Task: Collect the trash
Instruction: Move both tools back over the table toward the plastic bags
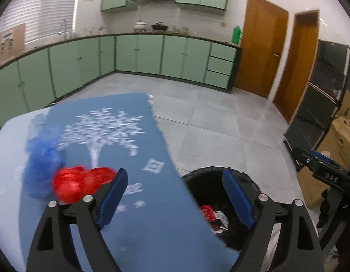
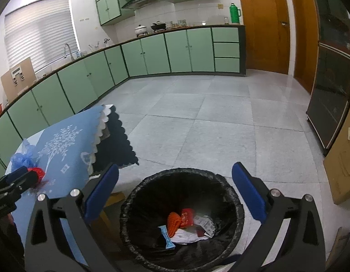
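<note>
- The table (image 1: 138, 238), under a blue cloth with a white tree print, fills the lower left of the left wrist view.
- The black-lined trash bin (image 2: 181, 222) sits low and centre in the right wrist view, holding red, orange and white wrappers (image 2: 186, 224).
- The right gripper (image 2: 175, 195) hangs over the bin, jaws spread, nothing between them.
- The left gripper (image 1: 173, 199) is released too, straddling the table edge.
- A red scrap (image 1: 79, 183) and blue crumpled plastic (image 1: 41, 167) lie on the cloth at left.

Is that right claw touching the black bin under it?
Apart. In the right wrist view the right gripper has its blue pads spread wide above the bin, with floor and the bin's rim showing between them.
</note>
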The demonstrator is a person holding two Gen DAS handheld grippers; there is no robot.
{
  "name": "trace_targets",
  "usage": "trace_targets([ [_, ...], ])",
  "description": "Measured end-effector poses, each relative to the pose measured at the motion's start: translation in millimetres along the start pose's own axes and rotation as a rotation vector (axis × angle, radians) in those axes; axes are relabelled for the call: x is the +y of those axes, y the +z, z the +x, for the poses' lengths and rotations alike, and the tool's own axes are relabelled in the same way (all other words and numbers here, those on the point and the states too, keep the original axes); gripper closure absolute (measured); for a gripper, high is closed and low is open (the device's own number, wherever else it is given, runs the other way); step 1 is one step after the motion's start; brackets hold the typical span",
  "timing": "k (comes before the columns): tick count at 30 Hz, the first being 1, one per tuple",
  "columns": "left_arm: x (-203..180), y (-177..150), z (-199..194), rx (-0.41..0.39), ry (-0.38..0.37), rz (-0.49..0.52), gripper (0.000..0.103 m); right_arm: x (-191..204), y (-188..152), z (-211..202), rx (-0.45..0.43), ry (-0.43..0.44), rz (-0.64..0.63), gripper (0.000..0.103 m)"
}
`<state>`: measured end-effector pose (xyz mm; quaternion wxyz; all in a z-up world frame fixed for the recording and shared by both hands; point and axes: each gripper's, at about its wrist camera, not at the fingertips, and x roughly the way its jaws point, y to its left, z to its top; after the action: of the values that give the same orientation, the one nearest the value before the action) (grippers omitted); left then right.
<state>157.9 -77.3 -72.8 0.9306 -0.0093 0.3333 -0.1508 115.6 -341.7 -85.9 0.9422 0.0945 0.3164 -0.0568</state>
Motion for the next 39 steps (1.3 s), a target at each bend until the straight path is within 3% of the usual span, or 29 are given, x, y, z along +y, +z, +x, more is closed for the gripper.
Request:
trace_targets([
  [18, 131.8, -38.9, -73.0, -0.042, 0.289, -0.143, 0.019, 147.0, -8.4, 2.6, 0.019, 0.213, -0.167, 0.006],
  [30, 181.6, -55.5, -85.4, -0.033, 0.372, -0.209, 0.019, 237.5, -28.9, 15.5, 0.05, 0.314, -0.285, 0.006],
  [39, 202.2, -60.5, -82.5, -0.016, 0.409, -0.226, 0.019, 274.8, -31.3, 32.4, 0.065, 0.304, -0.313, 0.006],
])
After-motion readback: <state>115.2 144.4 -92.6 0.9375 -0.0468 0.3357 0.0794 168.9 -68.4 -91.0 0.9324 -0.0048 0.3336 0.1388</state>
